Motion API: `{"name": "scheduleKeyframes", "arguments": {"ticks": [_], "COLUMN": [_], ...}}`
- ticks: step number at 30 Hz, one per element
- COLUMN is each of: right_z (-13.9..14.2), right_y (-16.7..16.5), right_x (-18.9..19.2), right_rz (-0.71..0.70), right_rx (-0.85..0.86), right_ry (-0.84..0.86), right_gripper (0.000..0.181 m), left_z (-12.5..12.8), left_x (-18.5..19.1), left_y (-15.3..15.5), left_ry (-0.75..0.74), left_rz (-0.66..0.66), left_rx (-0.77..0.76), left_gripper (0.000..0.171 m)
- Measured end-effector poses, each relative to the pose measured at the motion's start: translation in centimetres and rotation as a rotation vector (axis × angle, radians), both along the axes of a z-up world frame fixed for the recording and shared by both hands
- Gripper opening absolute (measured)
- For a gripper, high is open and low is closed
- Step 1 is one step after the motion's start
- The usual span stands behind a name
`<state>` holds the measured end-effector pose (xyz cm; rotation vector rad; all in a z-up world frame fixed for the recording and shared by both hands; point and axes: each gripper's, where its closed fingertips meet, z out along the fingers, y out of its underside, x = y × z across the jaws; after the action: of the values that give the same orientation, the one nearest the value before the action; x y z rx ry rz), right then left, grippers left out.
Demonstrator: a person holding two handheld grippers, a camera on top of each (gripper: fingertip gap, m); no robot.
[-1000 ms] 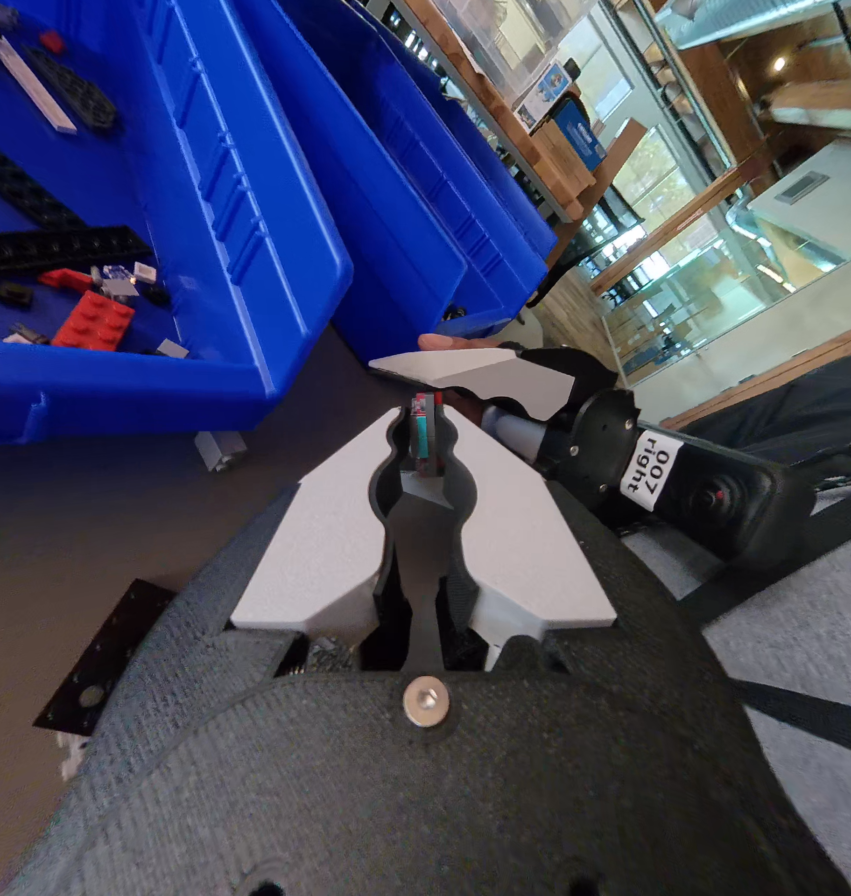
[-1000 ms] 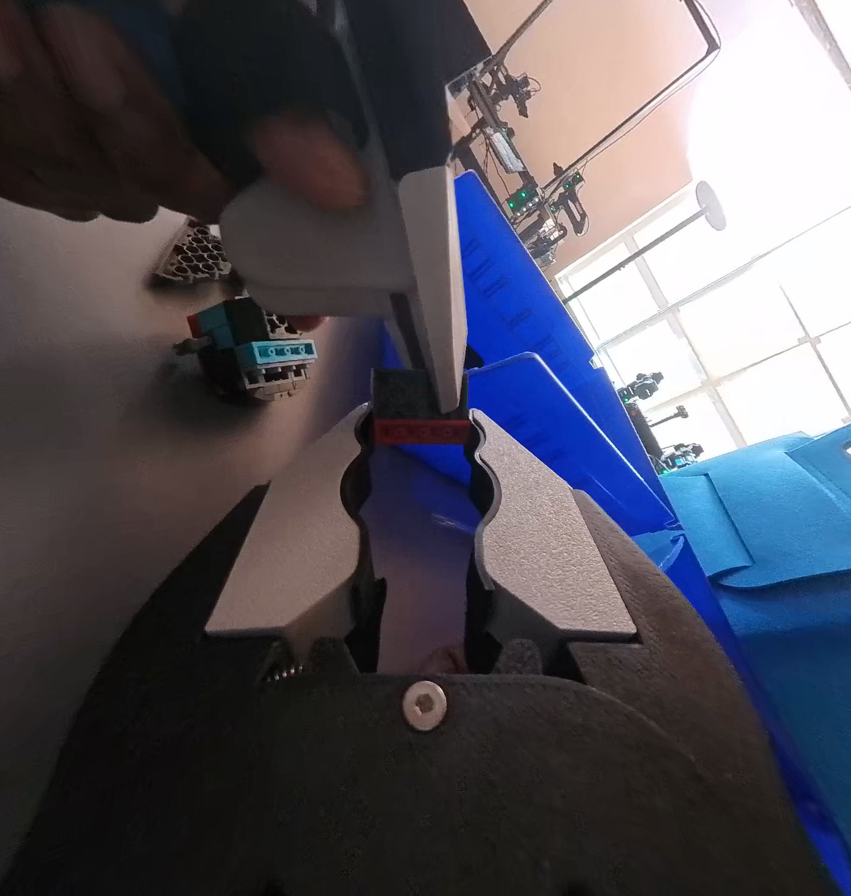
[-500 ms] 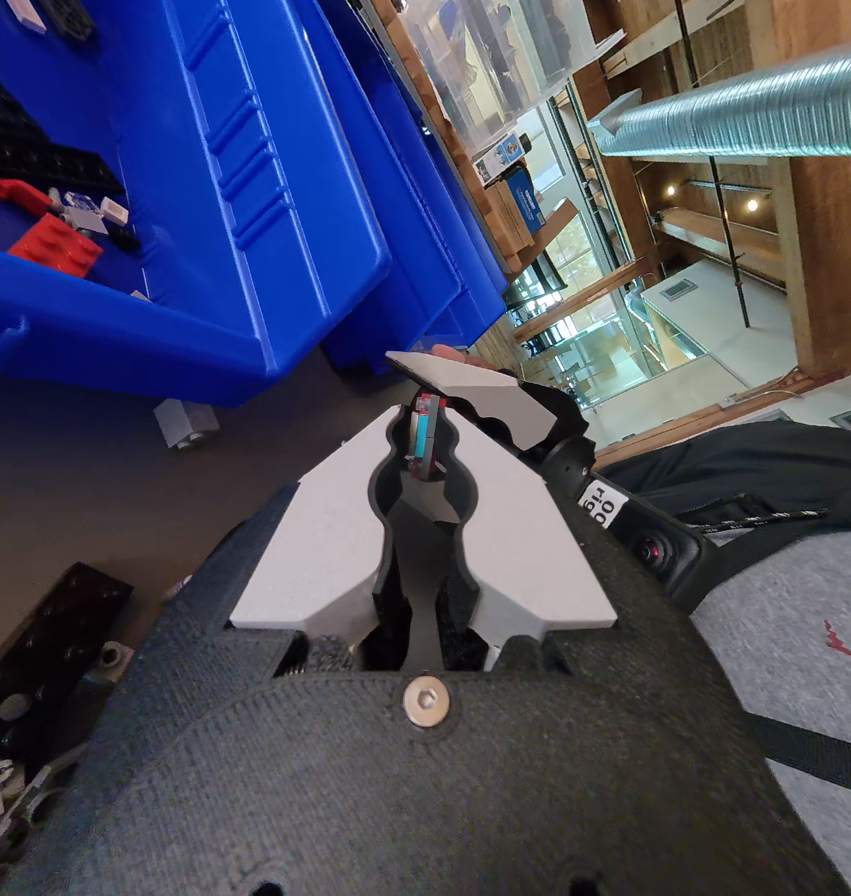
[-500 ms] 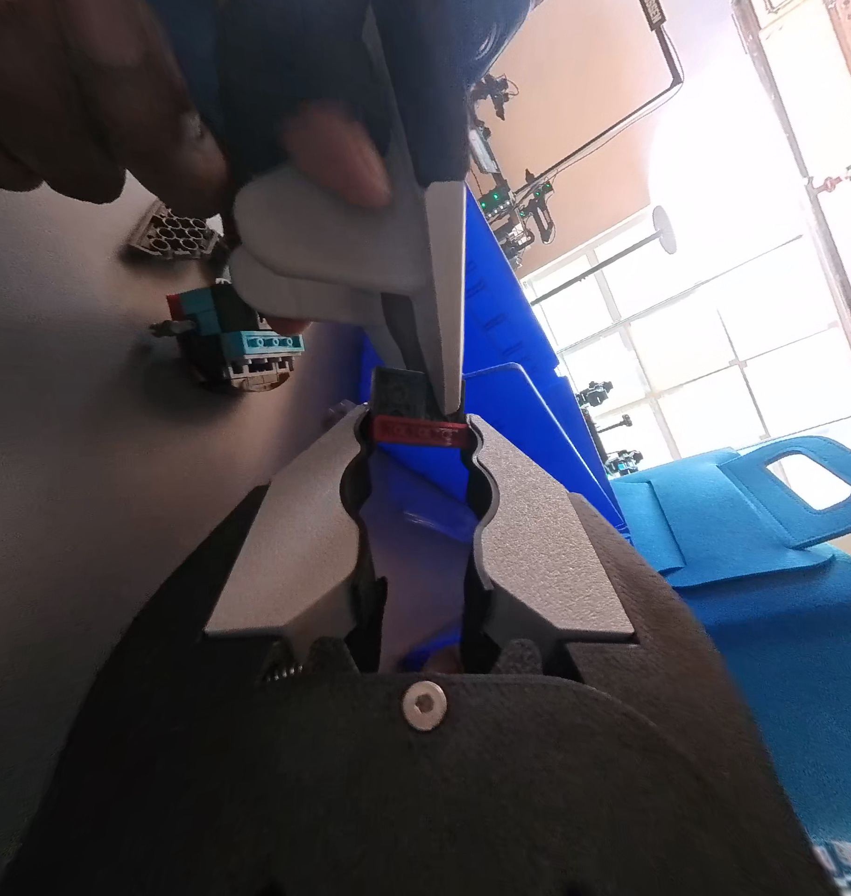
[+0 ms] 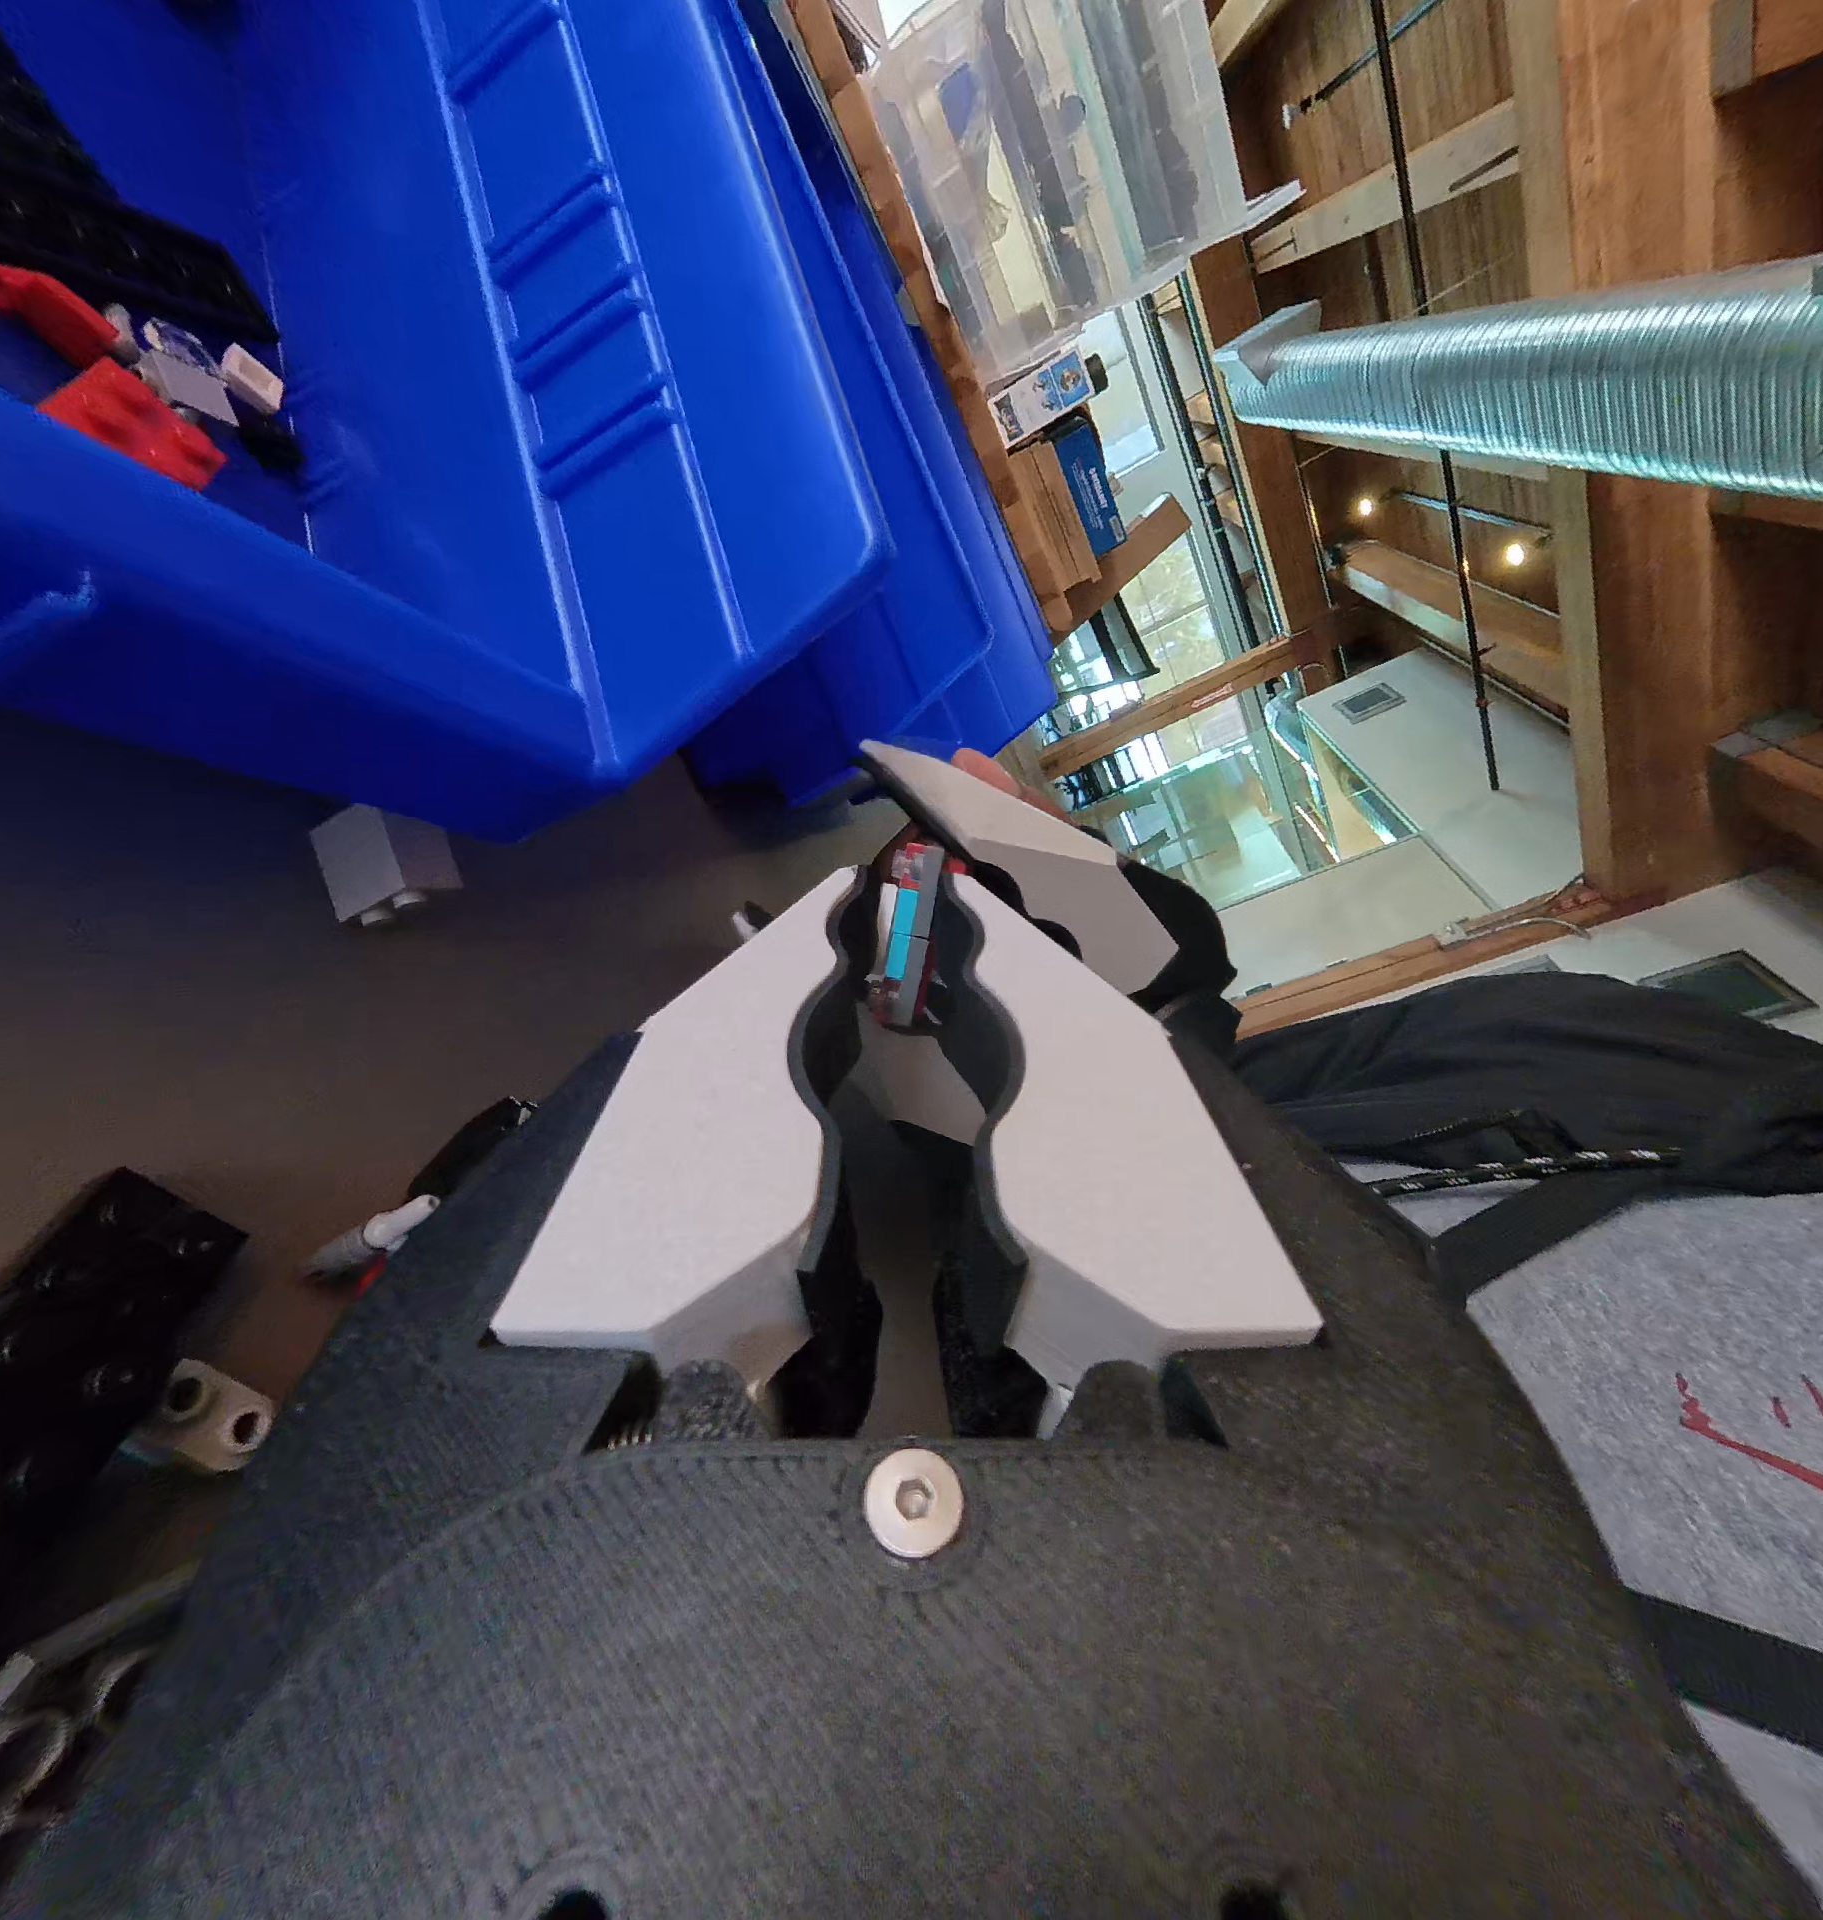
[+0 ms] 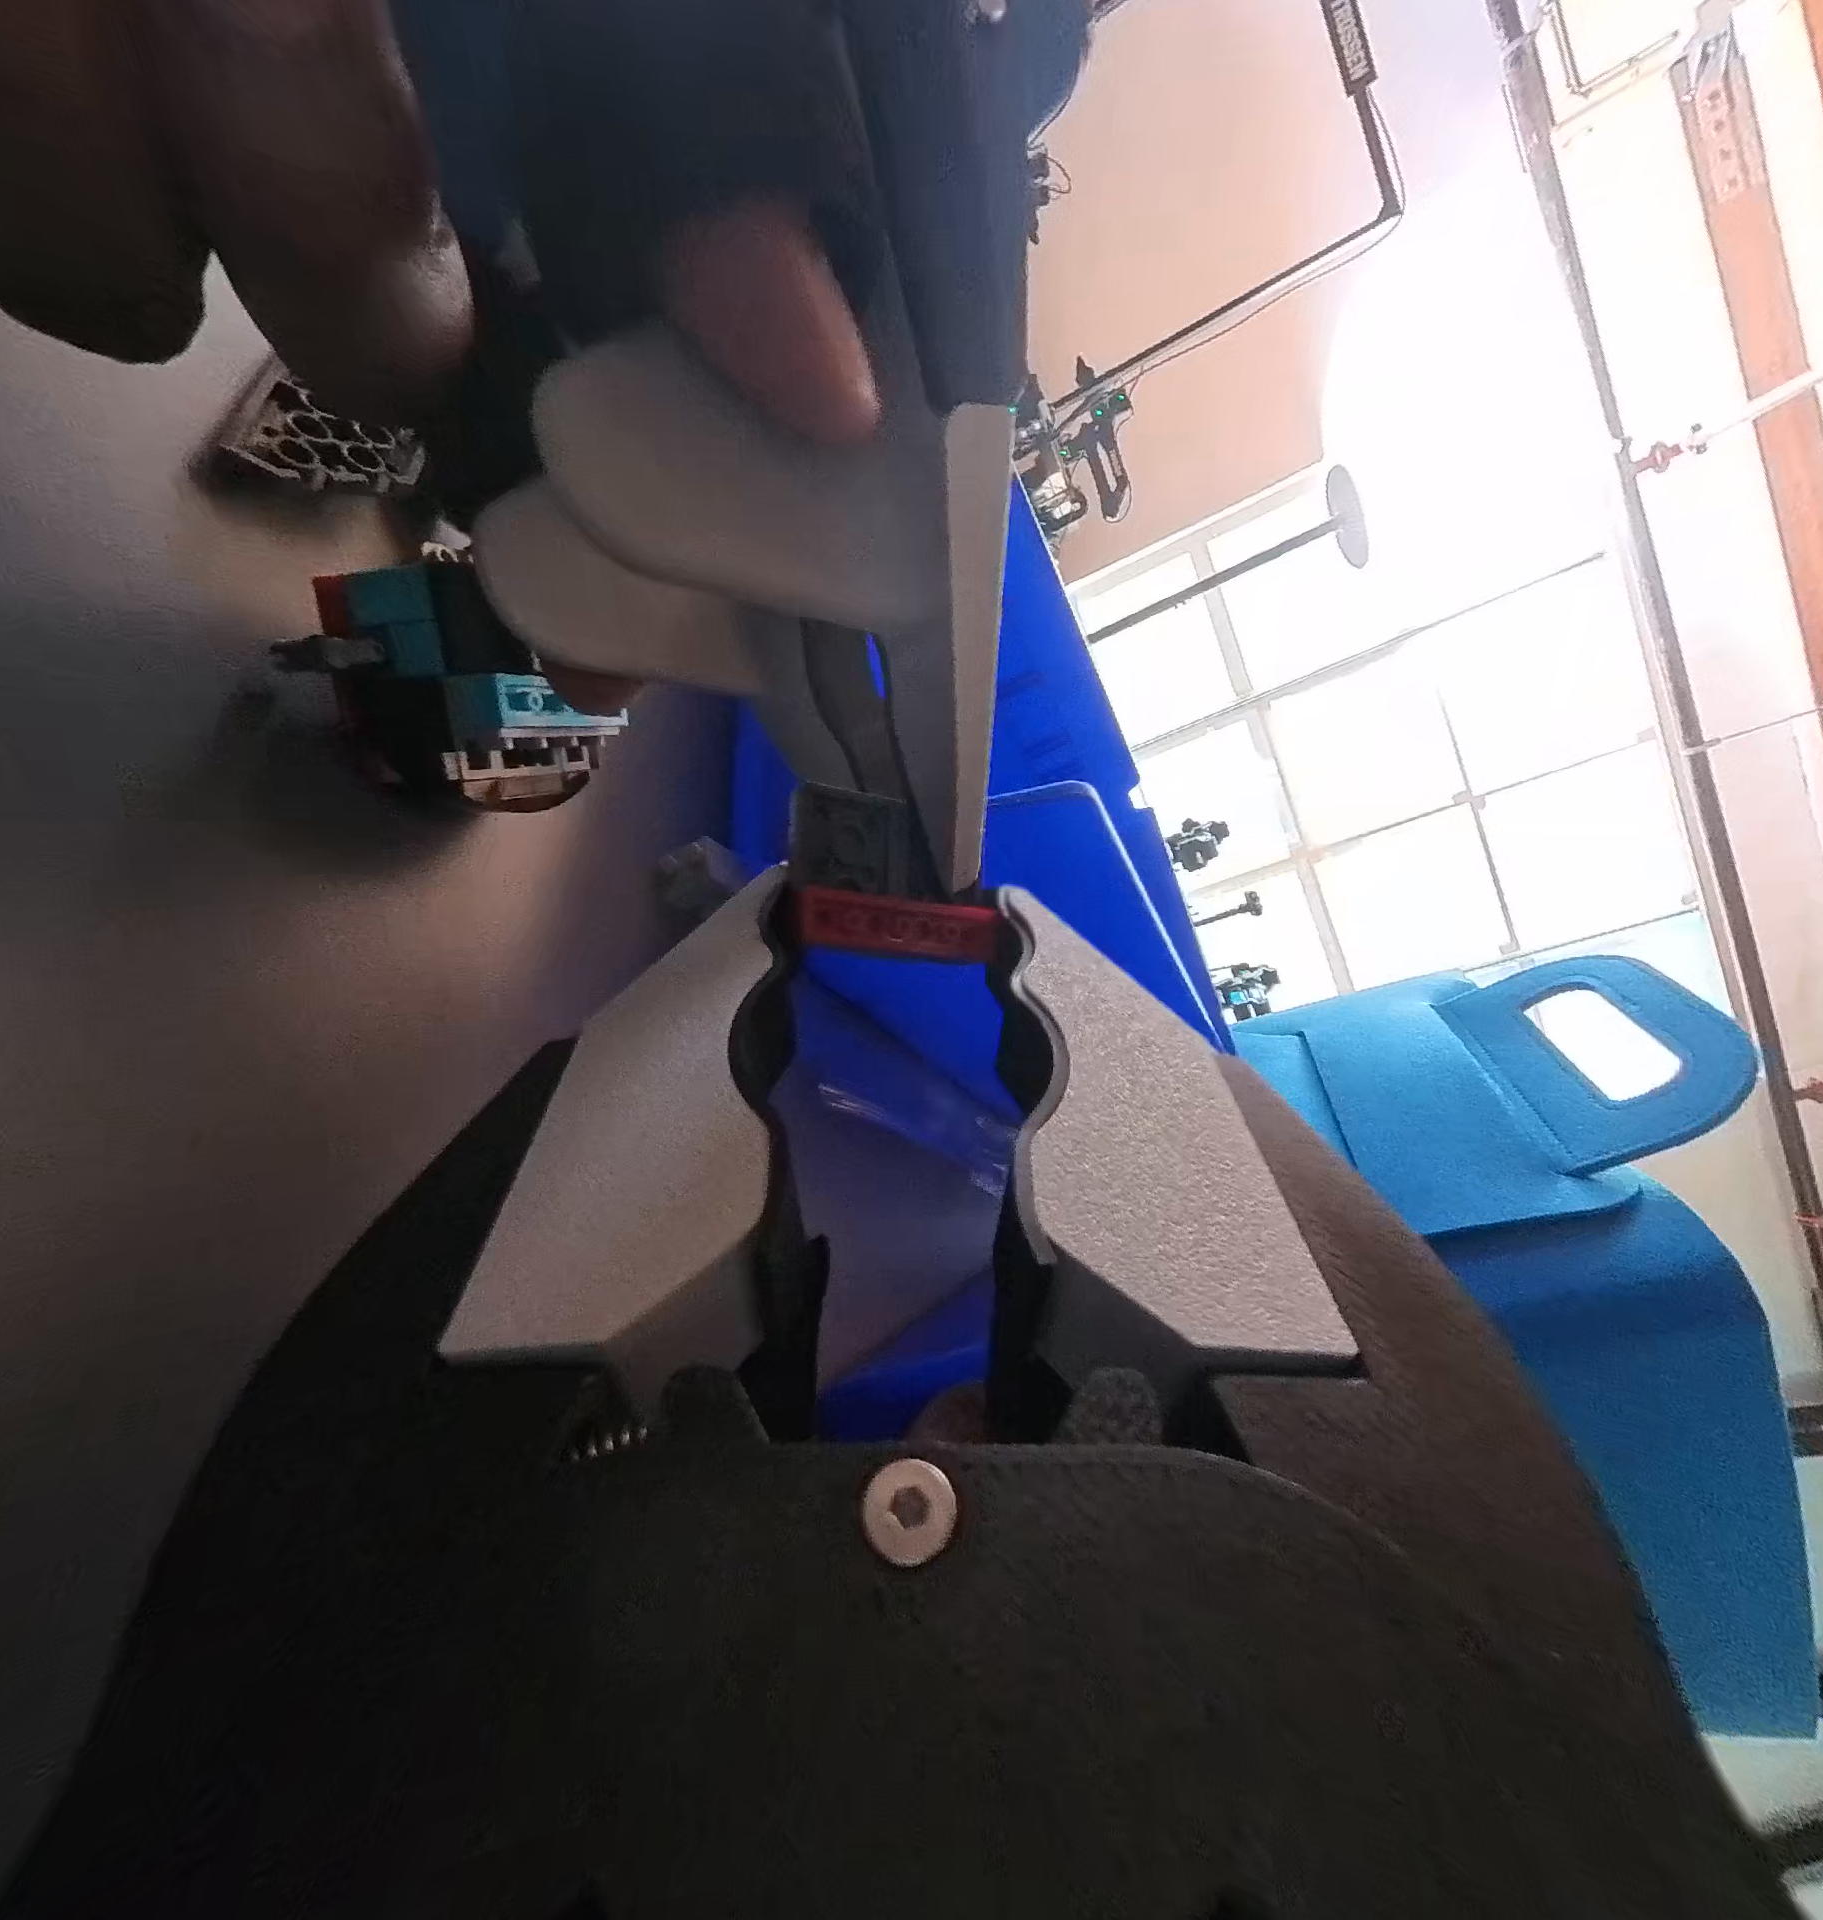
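Left wrist view: looked close along its fingers (image 5: 678, 1122) toward blue bins (image 5: 471, 416).
Right wrist view: looked close along its fingers (image 6: 626, 1153), facing windows.
Shared: small brick piece (image 5: 904, 945) (image 6: 891, 923) at both fingertips.

My left tongs (image 5: 905, 940) have matt, grainy grey plastic fingers on a rough-textured black body with a shiny metal screw (image 5: 913, 1502). Beyond them — glossy blue plastic bins (image 5: 533, 436); left of them the counter (image 5: 159, 935) looks dull, smooth brown.

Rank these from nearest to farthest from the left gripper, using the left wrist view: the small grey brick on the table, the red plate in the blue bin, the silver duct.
1. small grey brick, on the table, left of the left gripper
2. red plate, upper left, inside the blue bin
3. silver duct, background, upper right
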<state>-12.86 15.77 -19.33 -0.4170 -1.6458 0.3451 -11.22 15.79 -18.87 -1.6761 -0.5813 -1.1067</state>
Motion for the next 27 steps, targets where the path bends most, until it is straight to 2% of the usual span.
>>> {"name": "scheduleKeyframes", "arguments": {"ticks": [3,15,18,24,27], "right_z": [0.8,0.1,-0.3,-1.5,-2.1], "right_y": [-0.2,0.5,0.5,0.5,0.6], "right_x": [0.2,-0.1,-0.2,0.0,0.3], "right_rz": [-0.005,0.004,0.009,0.013,0.012], "right_rx": [0.038,-0.139,-0.176,-0.201,-0.200], "right_ry": [0.058,-0.006,-0.038,-0.116,-0.148], "right_gripper": [0.036,0.037,0.037,0.037,0.037], "left_z": [-0.2,0.2,-0.4,-1.3,-1.8], "left_x": [-0.5,-1.3,-1.5,-1.2,-1.1], "left_y": [0.0,0.2,0.1,0.0,-0.1], "left_ry": [-0.045,0.086,0.197,0.527,0.610], "left_rz": [0.019,0.071,0.074,0.044,0.027], "left_rx": [-0.003,0.020,-0.013,-0.094,-0.128], "left_gripper": [0.010,0.010,0.010,0.010,0.011]}}
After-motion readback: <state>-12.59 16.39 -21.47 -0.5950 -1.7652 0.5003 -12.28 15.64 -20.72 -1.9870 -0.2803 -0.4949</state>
